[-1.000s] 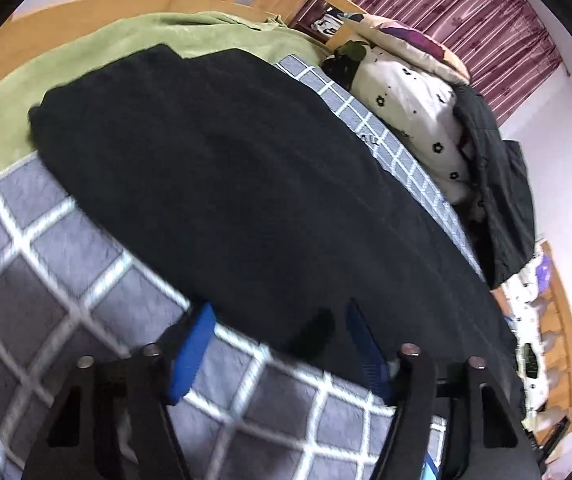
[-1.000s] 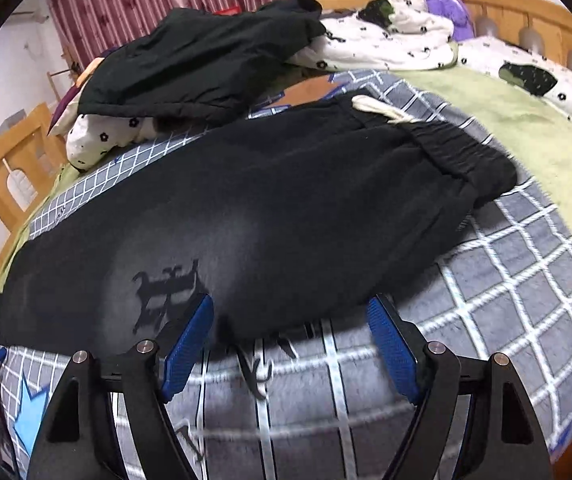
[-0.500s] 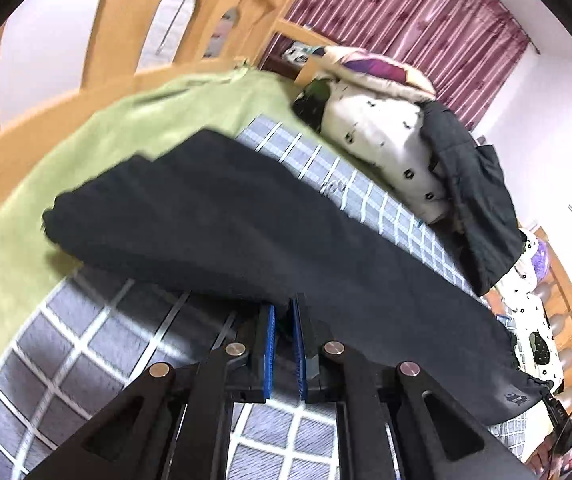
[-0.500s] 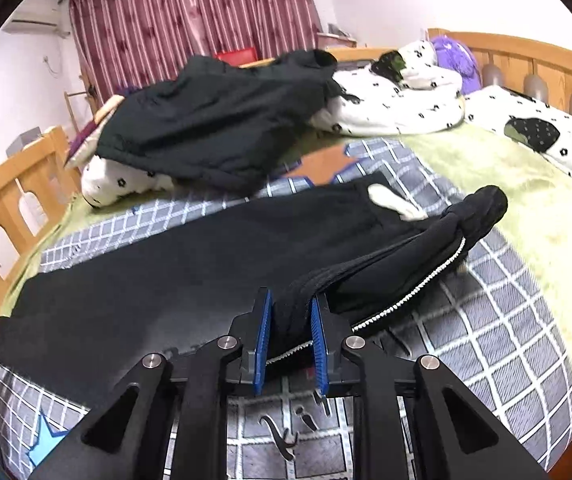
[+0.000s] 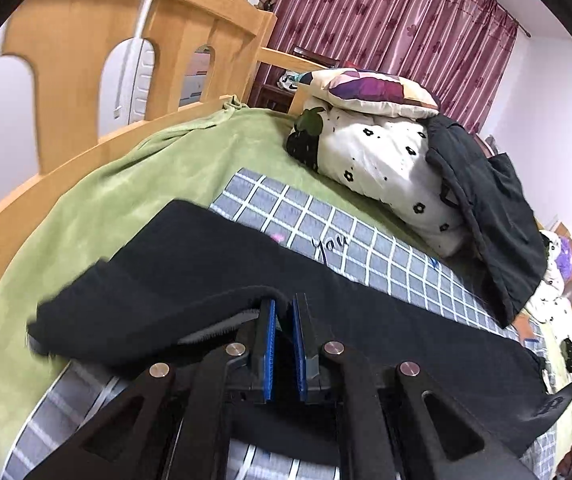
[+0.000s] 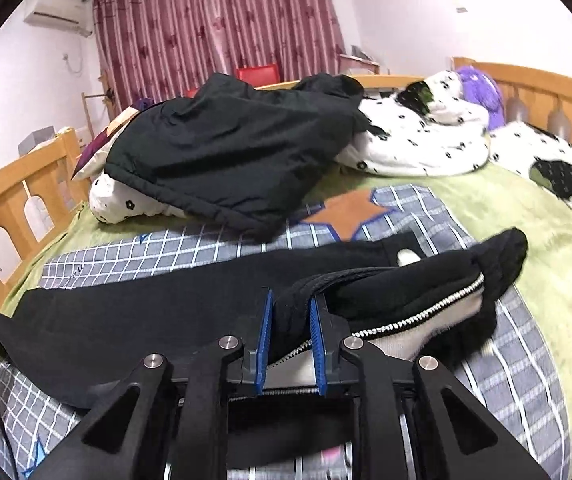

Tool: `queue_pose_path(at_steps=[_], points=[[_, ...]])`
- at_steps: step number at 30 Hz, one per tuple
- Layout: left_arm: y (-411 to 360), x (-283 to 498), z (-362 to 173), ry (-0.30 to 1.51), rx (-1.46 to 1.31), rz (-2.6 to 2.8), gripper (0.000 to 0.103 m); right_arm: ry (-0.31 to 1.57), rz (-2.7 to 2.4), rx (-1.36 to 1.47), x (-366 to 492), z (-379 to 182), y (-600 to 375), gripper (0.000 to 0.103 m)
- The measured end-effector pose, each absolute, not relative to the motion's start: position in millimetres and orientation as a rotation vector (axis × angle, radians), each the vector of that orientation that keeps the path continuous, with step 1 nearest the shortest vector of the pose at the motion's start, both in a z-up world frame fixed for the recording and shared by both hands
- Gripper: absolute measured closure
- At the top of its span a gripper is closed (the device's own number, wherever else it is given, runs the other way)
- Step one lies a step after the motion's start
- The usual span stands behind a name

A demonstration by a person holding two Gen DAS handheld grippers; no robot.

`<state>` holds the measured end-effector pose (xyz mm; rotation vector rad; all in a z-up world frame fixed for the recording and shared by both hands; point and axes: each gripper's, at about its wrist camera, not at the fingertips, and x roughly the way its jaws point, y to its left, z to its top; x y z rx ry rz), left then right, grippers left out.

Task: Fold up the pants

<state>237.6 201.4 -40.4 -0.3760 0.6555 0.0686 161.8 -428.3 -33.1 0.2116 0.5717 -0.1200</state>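
Black pants (image 5: 214,264) lie stretched across a grey checked blanket (image 5: 370,248) on the bed. My left gripper (image 5: 283,312) is shut on the near edge of a pant leg and holds it lifted, the hem end drooping to the left. My right gripper (image 6: 291,312) is shut on the near edge of the pants (image 6: 166,312) by the waistband, lifted so the grey inner lining and a white-stitched seam (image 6: 426,316) show. A white drawstring tip (image 6: 406,256) peeks out beyond.
A black jacket (image 6: 226,152) lies over white flowered bedding (image 6: 418,140) at the far side. A patterned pillow (image 5: 370,92) tops the pile. A wooden bed rail (image 5: 98,80) runs along the left, a headboard (image 6: 526,88) on the right. A green sheet (image 5: 98,200) covers the mattress.
Both grippers went from open over the flat pants to shut on the near edge. They have since lifted that edge higher, and the fabric now curls up off the blanket.
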Motion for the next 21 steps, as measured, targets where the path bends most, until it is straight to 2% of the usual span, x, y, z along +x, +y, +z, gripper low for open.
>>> queue_pose_path(at_steps=[7, 12, 14, 15, 16, 18, 19, 20, 21], points=[[178.1, 317.7, -49.4, 0.669, -0.249, 0.123, 0.094, 0.558, -0.114, 0.196, 233.3, -32.6, -434.5, 0.085], [169.1, 366.5, -72.1, 0.716, -0.252, 0.150, 0.094, 0.596, -0.152, 0.180, 290.3, -57.8, -440.7, 0.085], [162.3, 378.4, -81.5, 0.735, -0.211, 0.181, 0.091, 0.635, -0.161, 0.178, 310.2, -71.1, -442.6, 0.084], [159.6, 380.7, -84.0, 0.745, -0.190, 0.196, 0.078, 0.663, -0.168, 0.171, 318.7, -77.4, -442.2, 0.082], [157.0, 381.9, -85.3, 0.755, -0.167, 0.218, 0.054, 0.671, -0.172, 0.169, 320.3, -80.0, -441.5, 0.081], [153.5, 373.5, -82.4, 0.726, -0.137, 0.242, 0.034, 0.652, -0.174, 0.163, 315.5, -79.2, -437.7, 0.065], [153.4, 366.5, -79.6, 0.704, -0.130, 0.240, 0.033, 0.629, -0.174, 0.155, 308.6, -77.4, -435.5, 0.059], [153.5, 357.8, -75.8, 0.696, -0.122, 0.234, 0.033, 0.599, -0.181, 0.136, 297.4, -74.4, -431.3, 0.045], [154.1, 352.1, -73.1, 0.702, -0.119, 0.228, 0.033, 0.588, -0.187, 0.119, 290.2, -72.5, -428.9, 0.036]])
